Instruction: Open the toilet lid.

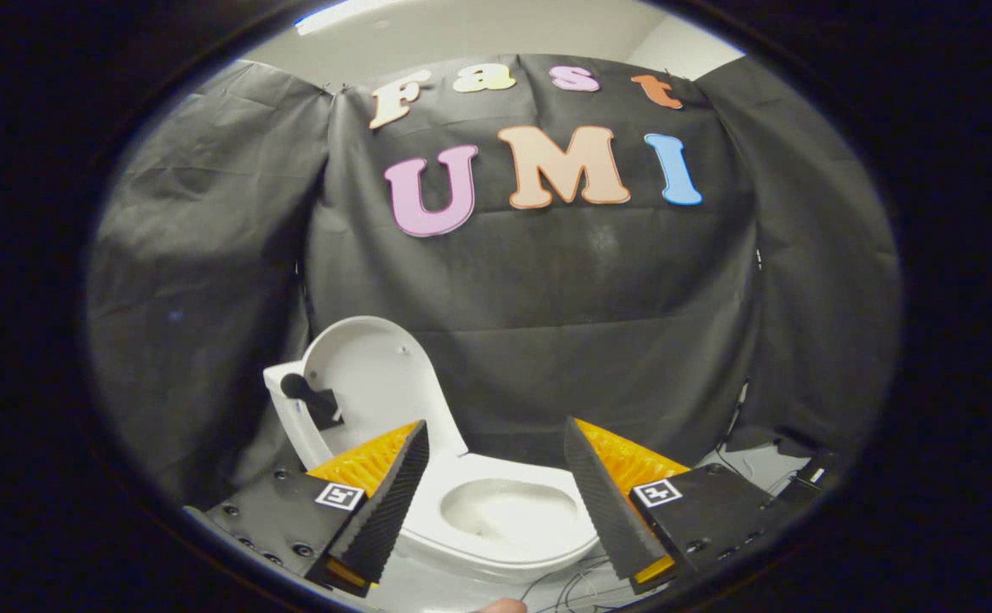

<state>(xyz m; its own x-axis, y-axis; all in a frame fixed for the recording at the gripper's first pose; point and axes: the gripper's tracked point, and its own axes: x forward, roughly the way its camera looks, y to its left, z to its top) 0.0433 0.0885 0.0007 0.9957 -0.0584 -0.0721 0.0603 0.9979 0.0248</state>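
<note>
my gripper (496,426): fingers spread wide, holding nothing | toilet lid (372,383): raised upright behind the bowl (508,511), beyond my fingers, lower edge hidden by one finger | dark fitting on lid (312,396): can't identify | cables (572,587) on floor, cut off

The gripper (496,434) is showing 2 wedge-shaped ribbed fingers (393,502) spread apart, each black mount carrying screws and 1 square black-and-white marker (340,495).
</note>
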